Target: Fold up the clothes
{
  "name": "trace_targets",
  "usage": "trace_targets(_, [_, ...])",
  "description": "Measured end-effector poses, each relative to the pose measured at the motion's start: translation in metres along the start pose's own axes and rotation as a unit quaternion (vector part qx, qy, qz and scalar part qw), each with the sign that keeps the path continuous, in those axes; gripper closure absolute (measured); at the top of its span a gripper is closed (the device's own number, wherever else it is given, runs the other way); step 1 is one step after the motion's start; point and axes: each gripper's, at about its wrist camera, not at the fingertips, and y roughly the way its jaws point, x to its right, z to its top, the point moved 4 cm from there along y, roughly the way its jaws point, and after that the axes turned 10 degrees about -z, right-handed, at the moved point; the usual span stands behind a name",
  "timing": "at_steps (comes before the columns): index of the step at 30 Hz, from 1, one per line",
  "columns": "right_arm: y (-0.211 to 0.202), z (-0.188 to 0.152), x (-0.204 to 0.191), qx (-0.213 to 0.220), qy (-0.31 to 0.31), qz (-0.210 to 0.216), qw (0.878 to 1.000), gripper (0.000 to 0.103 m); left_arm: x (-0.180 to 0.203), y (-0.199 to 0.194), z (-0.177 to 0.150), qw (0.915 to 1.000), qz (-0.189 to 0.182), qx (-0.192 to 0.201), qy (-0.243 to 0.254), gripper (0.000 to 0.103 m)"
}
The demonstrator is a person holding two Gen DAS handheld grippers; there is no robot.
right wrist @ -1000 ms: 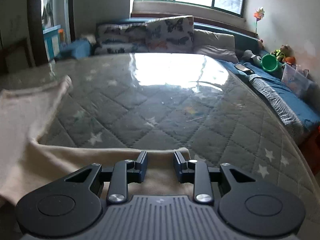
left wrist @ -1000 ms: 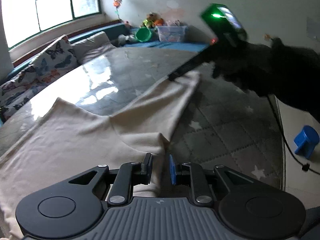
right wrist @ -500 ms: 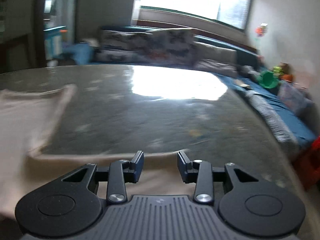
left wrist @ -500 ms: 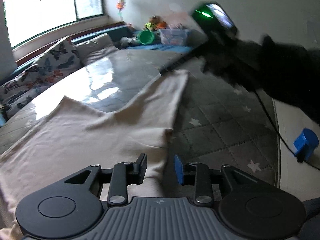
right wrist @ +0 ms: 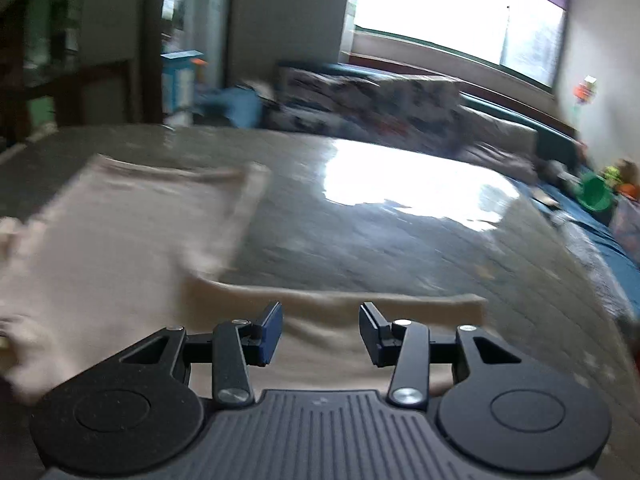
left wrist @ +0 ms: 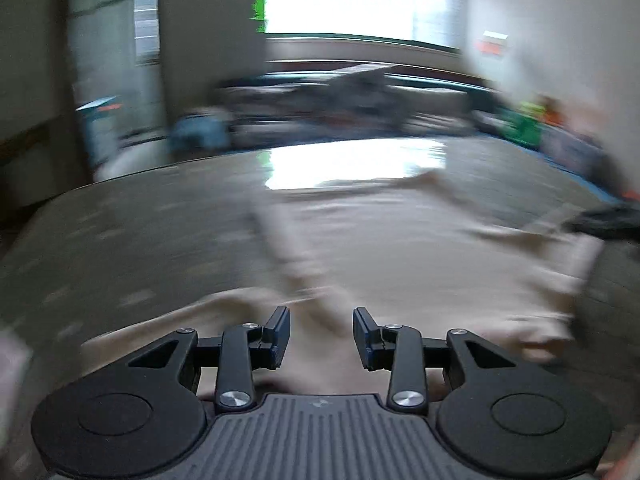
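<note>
A cream garment (left wrist: 400, 264) is seen spread across a grey quilted mattress (left wrist: 120, 240), photographed from two hand-held grippers during a folding task. In the left wrist view, the left gripper (left wrist: 321, 334) is held low over the near part of the cloth with its jaws set wide apart and nothing between them; pale fabric is visible through the gap. The picture is heavily smeared (motion blur), so seams and edges of the garment cannot be made out with certainty. A dark shape (left wrist: 608, 222) is seen at the right edge of that view, resting at the far right side of the cloth; what it is cannot be told.

In the right wrist view, the right gripper (right wrist: 320, 334) is likewise shown with its jaws wide and empty, poised over a long strip of the cream garment (right wrist: 120, 256) that runs along the near edge of the mattress (right wrist: 400, 240). The rest of the cloth is spread toward the mattress's left side, its far border forming a thick hem.

Bright window light is reflected in a glossy patch on the middle of the mattress. Beyond the far edge, a row of patterned cushions (right wrist: 368, 100) is lined up under the window (right wrist: 460, 16), and a green bucket (right wrist: 596, 196) is seen by the right side, among small toys too blurred to name.
</note>
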Motion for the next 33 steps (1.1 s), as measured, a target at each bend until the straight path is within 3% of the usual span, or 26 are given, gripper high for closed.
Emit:
trace_targets(4, [-0.016,0.009,-0.047,0.021,-0.031,0.07,0.997,0.059,-0.052,-0.017,-0.014,0.99,0.127,0.009,-0.061,0.065])
trace_targets(9, [-0.023,0.011,-0.093,0.024,-0.067,0.125,0.99,0.055,-0.092,-0.015,-0.026,0.9752,0.179,-0.007,-0.13,0.057])
trace_targets(15, [-0.018,0.009,-0.113,0.01,-0.081,0.135,0.988,0.055,-0.106,-0.005,-0.036,0.9766,0.156,-0.015,-0.147,0.059])
trace_targets(16, [-0.017,0.008,-0.115,0.009,-0.082,0.134,0.988,0.055,-0.107,-0.004,-0.035,0.9771,0.148,-0.013,-0.152,0.064])
trace_targets(17, [-0.016,0.008,-0.117,0.008,-0.083,0.133,0.988,0.055,-0.108,-0.003,-0.035,0.9777,0.141,-0.011,-0.155,0.081])
trace_targets(18, [-0.017,0.007,-0.117,0.007,-0.084,0.132,0.988,0.055,-0.107,-0.002,-0.035,0.9788,0.135,-0.009,-0.154,0.089])
trace_targets(20, [-0.016,0.006,-0.117,0.004,-0.084,0.131,0.988,0.055,-0.107,0.0,-0.035,0.9809,0.133,-0.007,-0.141,0.094])
trace_targets(27, [-0.01,0.0,-0.121,-0.009,-0.091,0.129,0.987,0.055,-0.126,-0.008,-0.005,0.9788,0.193,0.027,-0.062,0.095])
trace_targets(33, [-0.008,-0.003,-0.124,-0.014,-0.097,0.127,0.987,0.055,-0.134,0.004,0.005,0.9792,0.202,0.015,0.006,0.094])
